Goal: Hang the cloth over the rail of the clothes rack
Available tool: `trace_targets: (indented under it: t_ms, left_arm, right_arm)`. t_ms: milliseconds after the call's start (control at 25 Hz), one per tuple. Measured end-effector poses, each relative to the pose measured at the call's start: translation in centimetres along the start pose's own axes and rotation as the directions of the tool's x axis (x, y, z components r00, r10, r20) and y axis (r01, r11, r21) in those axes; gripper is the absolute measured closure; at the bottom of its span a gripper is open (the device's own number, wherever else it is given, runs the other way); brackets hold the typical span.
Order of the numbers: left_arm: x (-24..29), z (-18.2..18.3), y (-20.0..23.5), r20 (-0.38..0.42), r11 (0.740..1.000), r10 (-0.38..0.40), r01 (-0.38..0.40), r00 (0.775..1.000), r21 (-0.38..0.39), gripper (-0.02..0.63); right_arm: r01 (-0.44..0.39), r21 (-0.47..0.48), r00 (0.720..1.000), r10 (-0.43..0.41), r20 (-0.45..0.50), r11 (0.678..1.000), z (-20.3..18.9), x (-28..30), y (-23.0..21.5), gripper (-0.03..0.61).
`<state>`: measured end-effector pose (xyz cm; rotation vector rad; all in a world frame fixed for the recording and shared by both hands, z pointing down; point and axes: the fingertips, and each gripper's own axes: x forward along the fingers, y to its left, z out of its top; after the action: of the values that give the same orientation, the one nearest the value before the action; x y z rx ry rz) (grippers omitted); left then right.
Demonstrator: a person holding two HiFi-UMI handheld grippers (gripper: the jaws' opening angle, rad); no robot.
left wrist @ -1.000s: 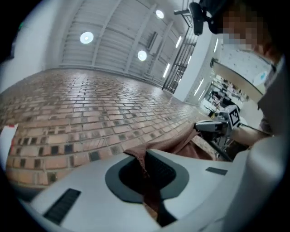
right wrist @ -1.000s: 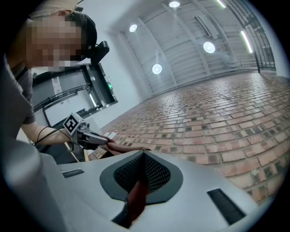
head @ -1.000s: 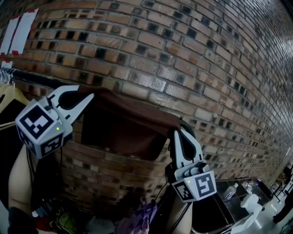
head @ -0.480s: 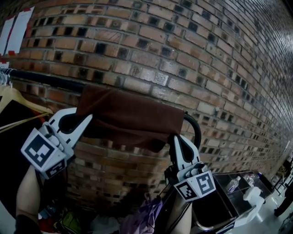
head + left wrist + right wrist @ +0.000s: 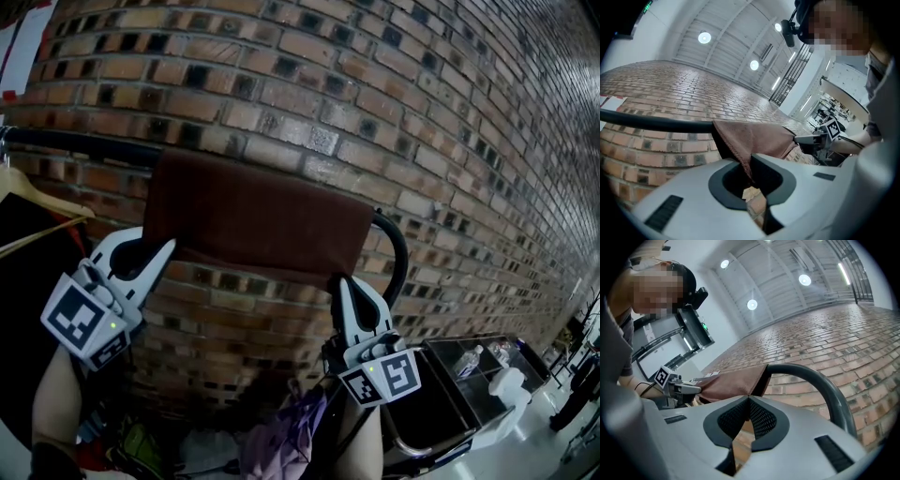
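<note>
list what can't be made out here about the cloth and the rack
- Back half of the brown cloth: head view, hidden behind its own front fold and the rail.
- Rail's downward bend: head view, lower part hidden behind the right gripper.
- Wooden hanger: head view, cut off by the left edge.
- Bottle at lower right: head view, too small to identify.

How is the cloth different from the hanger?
The cloth is dark brown and wide; the hanger is pale and thin. The cloth drapes over the rail; the hanger hangs below it, half out of view. Both are at the same rail.
</note>
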<state>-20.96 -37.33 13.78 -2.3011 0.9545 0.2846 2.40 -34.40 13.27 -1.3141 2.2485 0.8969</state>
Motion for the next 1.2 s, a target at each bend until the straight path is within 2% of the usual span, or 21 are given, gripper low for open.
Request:
trace_targets:
  t_ms: [120,200,280,560,720,760,800,840,920,960,1040,1200]
  left_arm:
    - [-0.2,0.2,0.1,0.038,1.0,0.019,-0.019,0.999,-0.009,0.527]
    - [-0.4,0.4,0.5,0.061,0.999,0.037,-0.036,0.997,-0.016,0.442]
    - [-0.7,0.2,0.9,0.059,0.999,0.048,-0.047,0.997,-0.021,0.399]
    - [-2.0,-2.1,0.5,0.002,0.998,0.06,-0.06,0.998,0.0,0.351]
    - [-4.3,-4.5,0.0,-0.03,0.994,0.111,-0.111,0.993,-0.006,0.354]
    - [-5.0,-5.3,-0.3,-0.05,0.992,0.125,-0.126,0.991,-0.006,0.379]
    - [-5.7,-6.1,-0.6,-0.071,0.99,0.141,-0.141,0.987,0.002,0.441]
    - [-6.4,-6.8,-0.9,-0.087,0.988,0.157,-0.156,0.984,0.016,0.476]
    - [-7.2,-8.0,-1.4,-0.107,0.982,0.186,-0.183,0.977,0.037,0.48]
    - [-7.5,-8.5,-1.6,-0.114,0.98,0.198,-0.195,0.974,0.032,0.482]
    - [-8.0,-9.4,-2.2,-0.126,0.977,0.213,-0.215,0.969,0.001,0.525]
    - [-8.4,-10.6,-4.6,-0.136,0.978,0.19,-0.2,0.972,-0.066,0.525]
  right_arm:
    - [0.03,-0.002,0.998,-0.03,0.047,1.0,0.5,-0.4,-0.2,0.536]
    - [0.04,-0.009,0.998,-0.04,0.057,0.999,0.6,-0.4,-0.2,0.525]
    - [0.042,-0.016,0.998,-0.042,0.049,0.999,0.3,-0.4,-0.2,0.515]
    - [0.057,0.027,0.998,-0.057,0.011,0.998,-1.7,-1.4,-0.3,0.505]
    - [0.099,0.023,0.995,-0.099,0.0,0.995,-3.7,-3.7,1.0,0.505]
    - [0.11,0.023,0.994,-0.11,0.009,0.994,-3.9,-4.4,1.6,0.51]
    - [0.119,0.029,0.993,-0.119,0.018,0.992,-4.1,-5.2,2.2,0.532]
    - [0.127,0.04,0.991,-0.128,0.025,0.991,-4.3,-5.9,2.8,0.546]
    - [0.136,0.067,0.99,-0.138,0.029,0.988,-4.8,-6.8,3.8,0.546]
    - [0.134,0.077,0.99,-0.136,0.027,0.988,-5.0,-7.0,4.2,0.546]
    - [0.122,0.088,0.992,-0.125,0.034,0.989,-5.0,-6.9,5.2,0.546]
    - [0.125,0.106,0.99,-0.131,0.054,0.986,-4.8,-6.8,6.5,0.546]
